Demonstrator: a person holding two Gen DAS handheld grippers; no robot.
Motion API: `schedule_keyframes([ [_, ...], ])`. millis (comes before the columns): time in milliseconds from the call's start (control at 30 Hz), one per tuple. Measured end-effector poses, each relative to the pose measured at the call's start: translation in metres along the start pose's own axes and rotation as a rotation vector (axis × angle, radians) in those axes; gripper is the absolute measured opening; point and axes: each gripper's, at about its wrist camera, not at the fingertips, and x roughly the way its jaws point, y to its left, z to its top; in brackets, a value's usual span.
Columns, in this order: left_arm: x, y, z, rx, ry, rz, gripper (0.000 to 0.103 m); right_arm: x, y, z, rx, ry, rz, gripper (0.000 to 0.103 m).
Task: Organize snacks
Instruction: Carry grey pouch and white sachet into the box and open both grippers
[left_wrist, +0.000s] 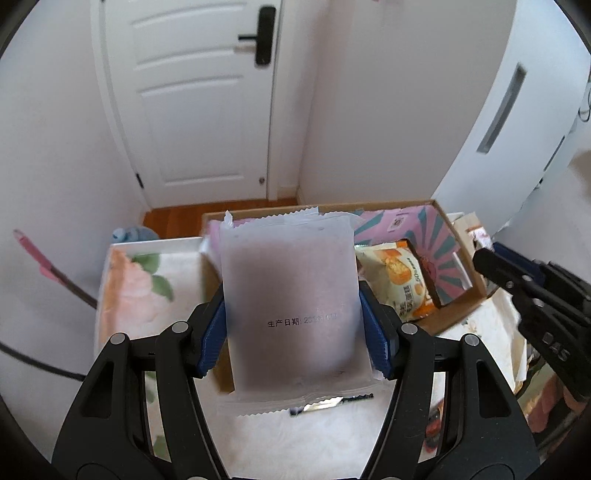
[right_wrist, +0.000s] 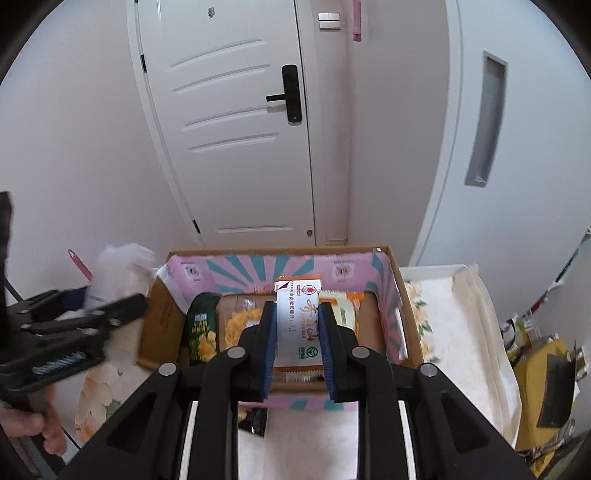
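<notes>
- The left gripper (left_wrist: 295, 317) has its blue-padded fingers (left_wrist: 212, 332) clamped on the sides of a frosted white packet (left_wrist: 291, 302), held upright above the table (left_wrist: 295, 435) just in front of the box (left_wrist: 458, 306).
- That packet blocks most of the left camera's sight of the box; only the box's right part shows past it.
- The right gripper (right_wrist: 297, 336) has its fingers (right_wrist: 269, 343) closed on a slim white and orange sachet (right_wrist: 297, 314), held upright over the box's (right_wrist: 162, 314) inside.
- The box is open-topped cardboard lined in pink with teal rays, and it sits on a floral cloth (right_wrist: 447, 314) covering the table.
- Inside the box lie a dark green packet (right_wrist: 201, 332) along the left wall, a yellow snack bag (right_wrist: 240, 321) beside it, and a pale orange pack (right_wrist: 345, 310) to the right of the sachet.
- In the left view the yellow snack bag (left_wrist: 402, 280) leans near the box's right side.
- A small dark wrapper (right_wrist: 255, 422) lies on the cloth just in front of the box, partly hidden by the right gripper.
- The left gripper (right_wrist: 110, 314) appears in the right view at the box's left edge, blurred, with a hand (right_wrist: 40, 428) below it.
- Behind the table stand a white door (right_wrist: 236, 129) with a black handle (right_wrist: 288, 96) and a white cabinet (right_wrist: 517, 147).
- Bags and clutter (right_wrist: 543, 376) sit off the table's right edge.
</notes>
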Motion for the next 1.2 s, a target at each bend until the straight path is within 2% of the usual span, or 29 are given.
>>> schedule_keyframes([
  [167,0.047,-0.009,0.006,-0.009,0.087,0.005,0.061,0.025,-0.011,0.012,-0.016,0.028,0.034,0.020],
  [300,0.063,-0.011,0.002,-0.008,0.119,0.029,0.063,0.041,-0.020,0.014,-0.011,0.058,0.060,0.020],
  [367,0.064,-0.011,0.002,0.004,0.117,0.047,0.080,0.050,-0.024,0.015,-0.004,0.074,0.073,0.020],
  [400,0.064,-0.011,0.003,0.009,0.114,0.061,0.097,0.054,-0.026,0.015,-0.001,0.080,0.076,0.020],
  [433,0.062,-0.011,0.003,0.016,0.105,0.075,0.102,0.057,-0.026,0.014,0.001,0.087,0.080,0.020],
  [667,0.044,0.000,-0.004,0.022,0.072,0.132,0.102,0.077,-0.023,0.013,-0.003,0.144,0.132,0.020],
  [867,0.024,0.013,-0.011,-0.005,0.051,0.152,0.102,0.093,-0.004,0.026,-0.042,0.165,0.190,0.020],
  [1000,0.021,0.022,-0.016,-0.023,0.059,0.168,0.102,0.113,0.002,0.035,-0.022,0.218,0.252,0.020],
  [1033,0.020,0.024,-0.017,-0.031,0.061,0.166,0.102,0.120,0.004,0.036,-0.017,0.248,0.269,0.024],
  [1100,0.014,0.029,-0.020,-0.050,0.053,0.157,0.102,0.132,0.008,0.035,-0.021,0.292,0.279,0.052],
  [1133,0.012,0.030,-0.022,-0.054,0.049,0.156,0.102,0.133,0.009,0.034,-0.024,0.288,0.276,0.079],
  [1167,0.009,0.031,-0.023,-0.057,0.044,0.156,0.102,0.130,0.008,0.033,-0.022,0.267,0.274,0.085],
  [1200,0.005,0.033,-0.025,-0.060,0.039,0.158,0.102,0.126,0.007,0.033,-0.016,0.250,0.277,0.086],
])
